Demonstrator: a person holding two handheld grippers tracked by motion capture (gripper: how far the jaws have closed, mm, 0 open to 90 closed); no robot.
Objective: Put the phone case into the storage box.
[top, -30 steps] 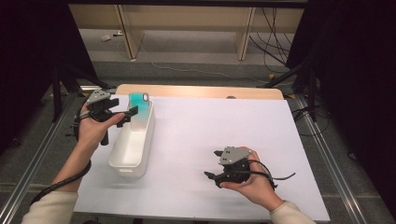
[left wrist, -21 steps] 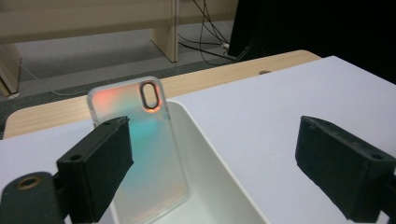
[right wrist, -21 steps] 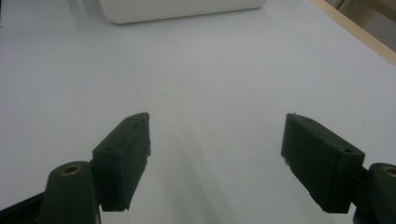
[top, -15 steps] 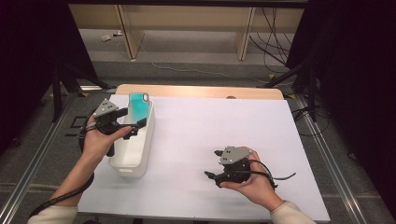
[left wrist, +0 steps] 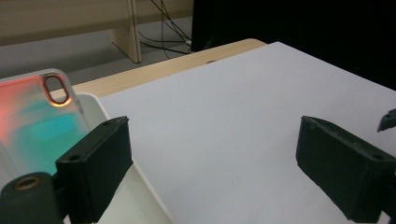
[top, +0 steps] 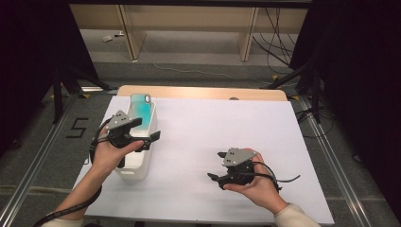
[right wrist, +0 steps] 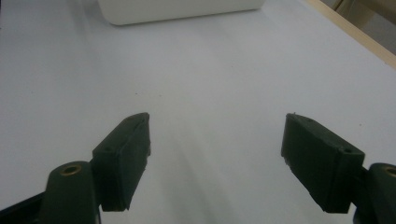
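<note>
Hovering left gripper (top: 142, 131) over white bin (top: 134, 166), jaws spread wide, empty; phone case (top: 140, 107) leans upright against bin's far end, probably your pick target. Right gripper (top: 218, 165) rests near you on table (top: 217, 118), jaws also spread, clear of bin.

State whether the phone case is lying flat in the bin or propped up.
Propped up: the phone case leans on the white bin's far end, top edge above the rim.

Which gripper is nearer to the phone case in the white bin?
The left. The left gripper is open above the white bin, just in front of the phone case. The right gripper is open over the white table cover, far to the bin's right.
</note>
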